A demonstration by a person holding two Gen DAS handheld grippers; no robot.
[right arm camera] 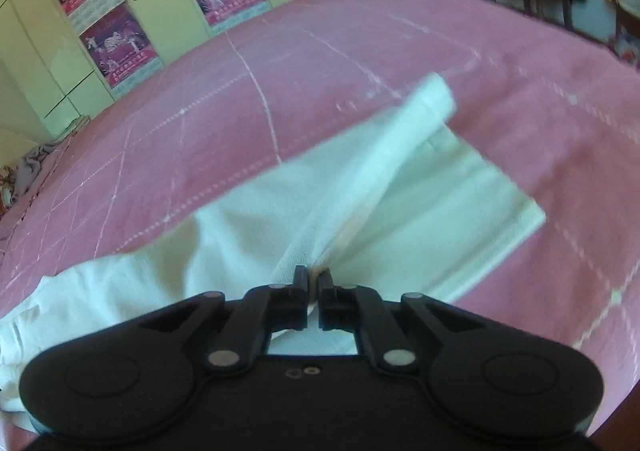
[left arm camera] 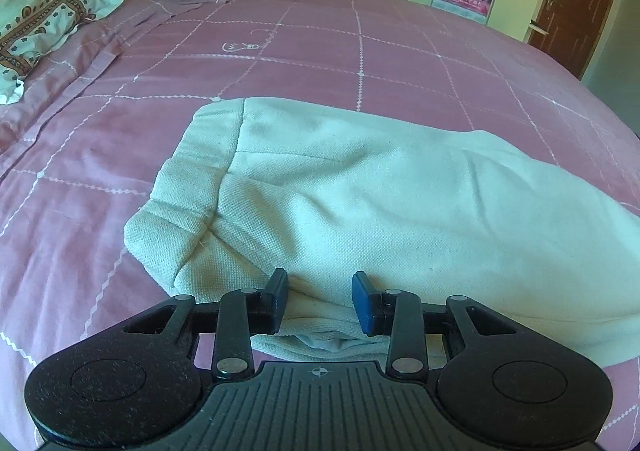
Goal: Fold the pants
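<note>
White pants (left arm camera: 380,191) flat on pink bed (left arm camera: 100,171) near its front edge. Left claw (left arm camera: 320,301) partly spread above waistband, gripping nothing. Right claw (right arm camera: 314,283) pinched tight on pant-leg fabric.

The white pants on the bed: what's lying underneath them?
Under the white pants only the pink bedspread with its white grid lines shows, all around them. Whatever lies directly beneath the fabric is covered.

Your right gripper (right arm camera: 314,278) pinches a raised fold of the white pants (right arm camera: 404,187). They lie on the pink bedspread (right arm camera: 200,131).
</note>
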